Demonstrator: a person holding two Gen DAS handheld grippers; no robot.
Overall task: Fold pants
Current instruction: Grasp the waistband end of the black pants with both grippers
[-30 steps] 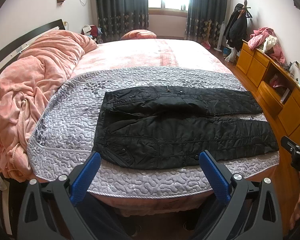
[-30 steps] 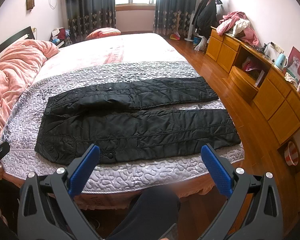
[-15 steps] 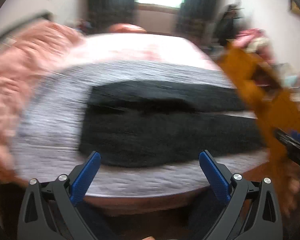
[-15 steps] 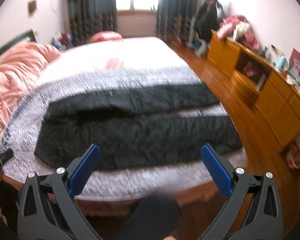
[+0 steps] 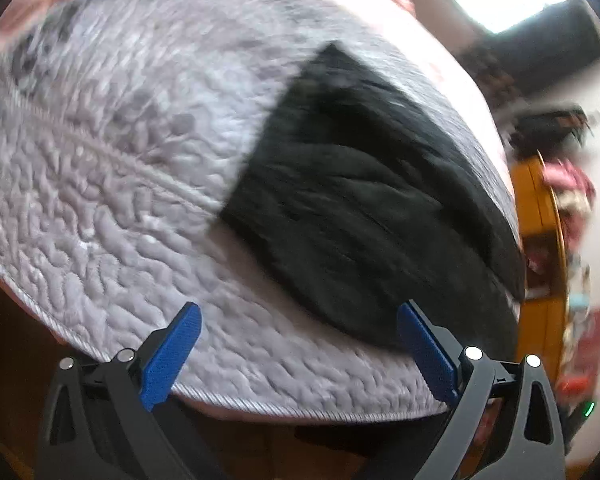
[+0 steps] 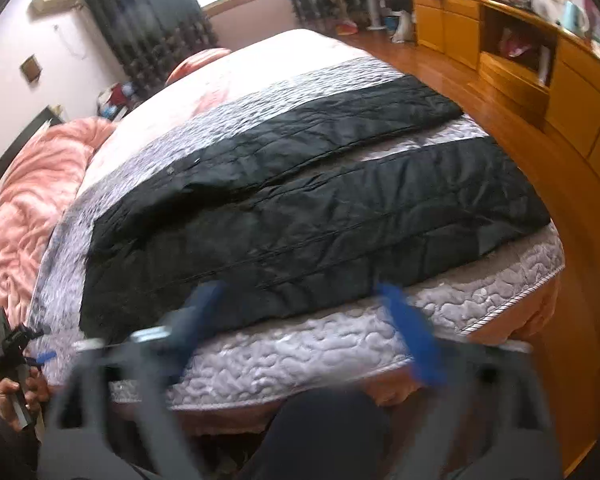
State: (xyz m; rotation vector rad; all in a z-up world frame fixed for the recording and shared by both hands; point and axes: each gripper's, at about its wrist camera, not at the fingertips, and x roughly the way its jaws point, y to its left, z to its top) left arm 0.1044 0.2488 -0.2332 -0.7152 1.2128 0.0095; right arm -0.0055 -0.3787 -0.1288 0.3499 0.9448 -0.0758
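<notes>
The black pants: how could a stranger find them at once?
Start from the large bed, then its grey quilted cover across the near end. The black quilted pants lie flat there, legs spread towards the wooden cabinets; nothing else on the bed is black.

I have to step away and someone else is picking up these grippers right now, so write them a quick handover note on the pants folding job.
Left tool: open, empty, above the near edge of the grey quilt, by the waist end of the black pants.
Right tool: jaws wide but closing, nothing between them, blurred, over the near edge of the pants.
Pants: spread flat across the quilt at the foot of the bed, legs side by side with a strip of quilt showing between them toward the cuffs.
Done: pants laid out.
Left: every fold; nothing is gripped yet. Probably bring one leg over the other first.
</notes>
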